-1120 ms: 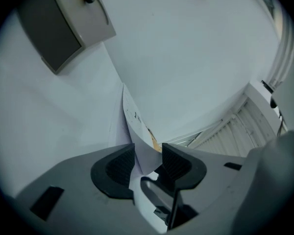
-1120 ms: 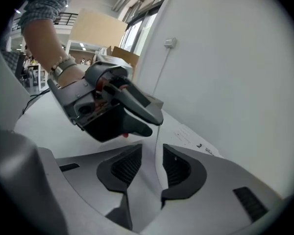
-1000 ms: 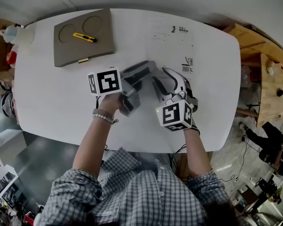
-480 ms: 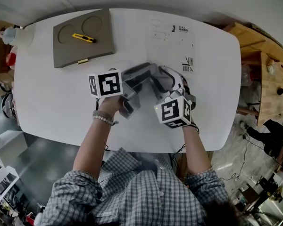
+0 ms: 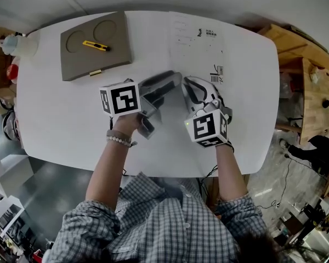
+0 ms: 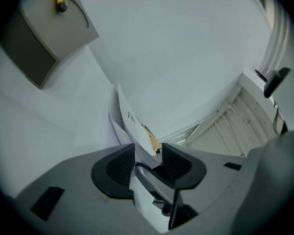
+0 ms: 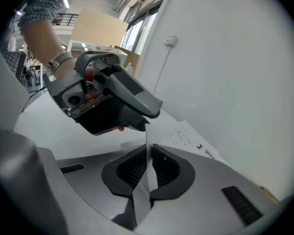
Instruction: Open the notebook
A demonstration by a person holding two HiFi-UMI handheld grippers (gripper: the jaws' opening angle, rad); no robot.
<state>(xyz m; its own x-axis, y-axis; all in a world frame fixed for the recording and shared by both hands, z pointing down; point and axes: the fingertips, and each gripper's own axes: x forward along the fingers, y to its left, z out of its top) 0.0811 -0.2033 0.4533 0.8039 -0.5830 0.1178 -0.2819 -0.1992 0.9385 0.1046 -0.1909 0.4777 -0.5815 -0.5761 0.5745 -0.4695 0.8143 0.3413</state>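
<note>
While right tongs (image 7: 149, 151) close onto notebook sheet (image 7: 182, 131) | left tongs (image 6: 148, 154) straddle it

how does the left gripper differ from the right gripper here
The left gripper holds its jaws apart around a white page; the right gripper has jaws closing, nearly together, on a page. In the head view the left gripper sits farther from the person than the right gripper. Both have paper between their jaws.
</note>
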